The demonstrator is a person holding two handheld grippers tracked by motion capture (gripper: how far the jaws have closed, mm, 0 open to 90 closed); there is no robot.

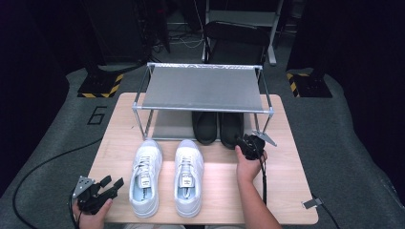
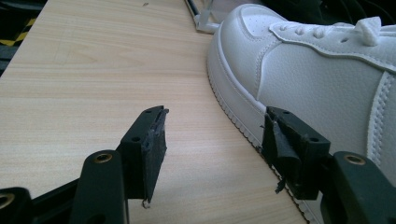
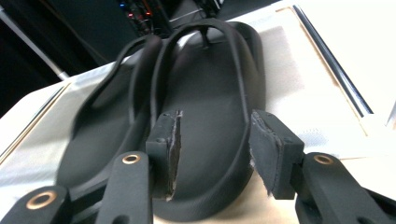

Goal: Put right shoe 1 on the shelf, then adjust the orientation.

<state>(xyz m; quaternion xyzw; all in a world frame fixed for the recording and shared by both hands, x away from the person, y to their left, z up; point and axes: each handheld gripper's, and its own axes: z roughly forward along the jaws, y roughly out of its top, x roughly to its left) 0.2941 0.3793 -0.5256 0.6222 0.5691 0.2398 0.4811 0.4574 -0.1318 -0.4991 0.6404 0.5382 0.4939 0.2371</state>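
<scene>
**High view: grippers by two pairs of shoes**

High view, looking down on a light wooden surface [image 1: 286,191] carrying a metal-framed shoe rack [image 1: 203,88] with a grey fabric top. Black sandals [image 1: 217,126] side by side on the rack's lower shelf, at its right half. White sneakers [image 1: 167,176] parked in front of the rack, toes toward it, laces up.

Left gripper [image 1: 112,187] held low at the near left corner of the surface, just beside the left sneaker; fingers [image 2: 152,144] apart, gripping nothing, the right one close against the sneaker's white sole edge.

Right gripper [image 1: 246,141] held at the front of the rack by the right sandal's heel. Fingers [image 3: 273,151] spread wide, one over the footbed of the right sandal [image 3: 210,130], the other outside its rim, not closed on it.
</scene>
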